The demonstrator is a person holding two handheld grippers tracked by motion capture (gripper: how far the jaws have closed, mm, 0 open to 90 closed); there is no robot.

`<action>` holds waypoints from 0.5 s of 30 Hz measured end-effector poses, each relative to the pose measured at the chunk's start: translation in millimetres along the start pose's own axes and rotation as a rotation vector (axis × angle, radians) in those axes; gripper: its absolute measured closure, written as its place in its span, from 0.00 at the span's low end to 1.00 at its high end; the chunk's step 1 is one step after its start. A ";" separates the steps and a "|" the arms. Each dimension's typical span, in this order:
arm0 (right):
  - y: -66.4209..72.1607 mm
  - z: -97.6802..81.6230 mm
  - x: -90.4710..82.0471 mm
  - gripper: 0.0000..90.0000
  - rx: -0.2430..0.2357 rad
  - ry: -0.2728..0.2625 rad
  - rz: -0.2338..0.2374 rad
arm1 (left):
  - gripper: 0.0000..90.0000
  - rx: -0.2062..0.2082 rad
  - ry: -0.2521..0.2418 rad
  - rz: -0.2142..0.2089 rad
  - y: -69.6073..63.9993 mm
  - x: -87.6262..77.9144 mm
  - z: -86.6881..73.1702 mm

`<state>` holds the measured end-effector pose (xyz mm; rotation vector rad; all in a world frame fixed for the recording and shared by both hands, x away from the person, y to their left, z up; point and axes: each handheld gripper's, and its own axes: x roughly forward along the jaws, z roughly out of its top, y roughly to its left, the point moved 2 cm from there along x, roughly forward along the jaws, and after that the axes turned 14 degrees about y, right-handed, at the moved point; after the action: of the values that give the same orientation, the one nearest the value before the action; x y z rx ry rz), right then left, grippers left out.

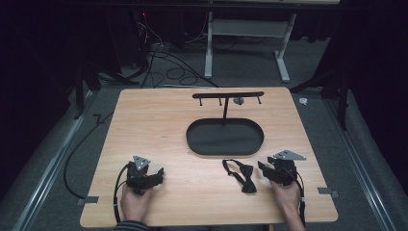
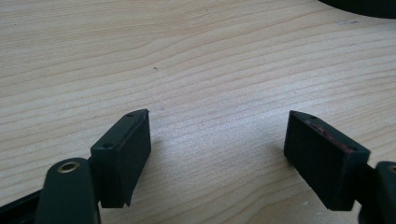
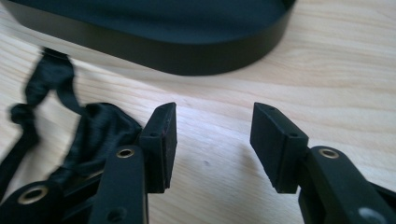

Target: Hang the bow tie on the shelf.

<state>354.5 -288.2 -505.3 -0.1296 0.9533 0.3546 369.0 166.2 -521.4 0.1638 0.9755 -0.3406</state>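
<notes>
We see a black bow tie (image 1: 242, 176) with a thin strap lying flat on the wooden table (image 1: 159, 125), in the lower right part of the high view. In the right gripper view it sits at the lower left, shiny and bunched up, touching or almost touching the left jaw.

Our right gripper (image 1: 265, 169) rests on the table just beside the bow tie, with its jaws apart and nothing between them. Our left gripper (image 1: 156, 174) sits at the lower left of the high view, well apart from the bow tie, with its jaws wide and only bare wood between them.

Behind the bow tie, near the middle of the high view, is a black oval tray (image 1: 224, 137) with a thin post and a bar with small hooks (image 1: 227, 96) on top.

We think the bow tie is very light and soft. It will flop and bend, and the strap will hang down. The cloth looks smooth, so it may slip. We think the best place to pinch is the thick knot in the middle, or the strap if we want to hang it on a hook.
</notes>
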 end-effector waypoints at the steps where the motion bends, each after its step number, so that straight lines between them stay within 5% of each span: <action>1: 0.0 0.0 0.0 0.60 0.000 0.000 0.000 | 0.26 0.000 0.000 0.000 0.0 0.0 0.0; 15: 22.4 13.6 -12.4 0.66 -0.056 -0.014 0.119 | 0.26 0.000 0.000 0.000 0.0 0.0 0.0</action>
<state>350.6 -266.7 -486.3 -0.1214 0.9399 0.4917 369.0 166.2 -521.4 0.1640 0.9758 -0.3408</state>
